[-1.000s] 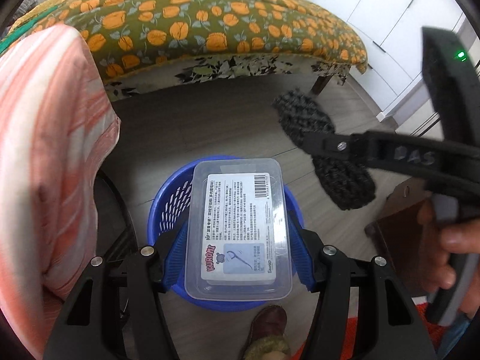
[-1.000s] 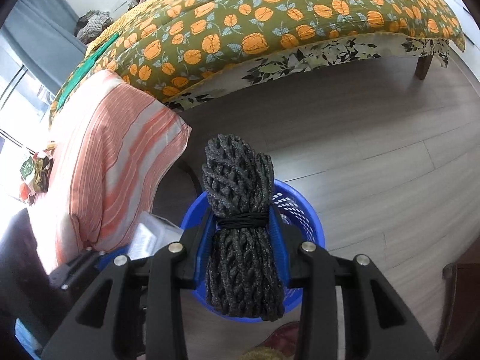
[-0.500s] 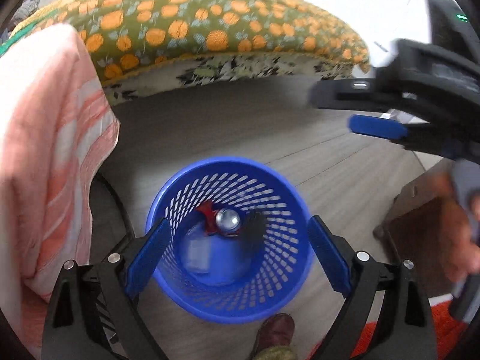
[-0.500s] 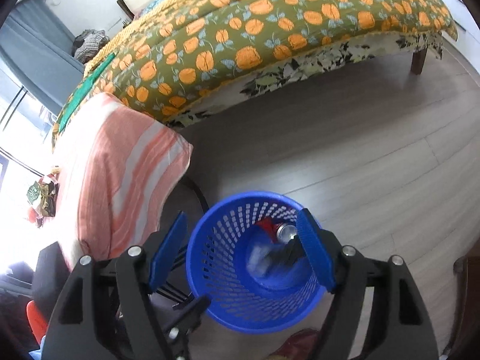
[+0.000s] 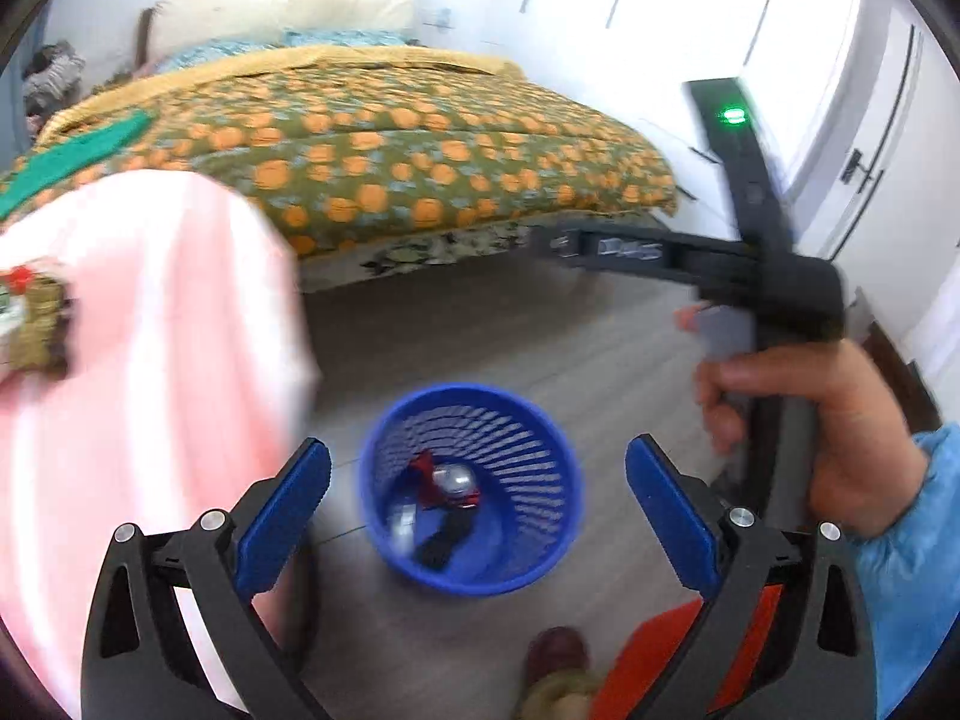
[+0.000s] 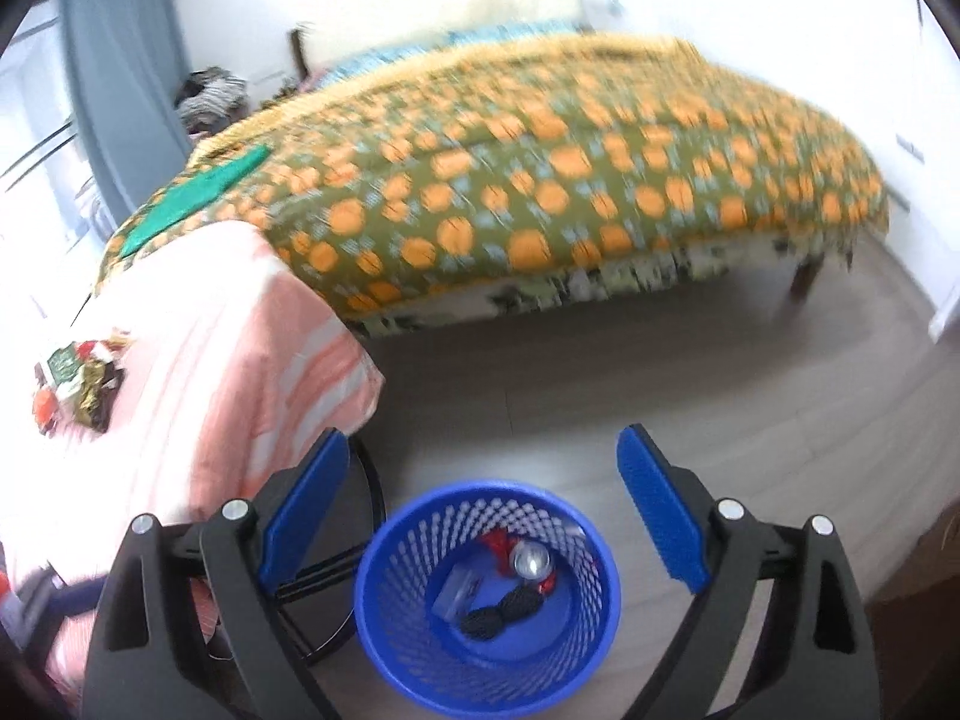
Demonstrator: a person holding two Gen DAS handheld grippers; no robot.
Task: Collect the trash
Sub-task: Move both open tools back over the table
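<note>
Spreading apart at the bottom of each view, the blue-padded fingers of the left claw (image 5: 477,483) and the right claw (image 6: 483,480) are opening, with nothing clamped between them. Low in the middle of both frames, just beyond the fingers, stands the round blue plastic basket with perforated walls (image 6: 384,612) on the grey wood-plank floor (image 6: 540,372). Inside it lie a coiled bundle of black braided rope (image 6: 501,612), a clear rectangular plastic box (image 6: 456,591), a shiny metal can end (image 6: 531,561) and a scrap of red wrapper (image 6: 497,543). At the left, a soft pink-and-white striped cloth (image 6: 228,372) drapes over a surface. In the left-wrist view, a hand (image 5: 840,426) at the right edge grips the right claw's black handle. Farther back, across the top of the frames, a bed carries an olive quilt patterned with orange fruit (image 6: 540,180).
</note>
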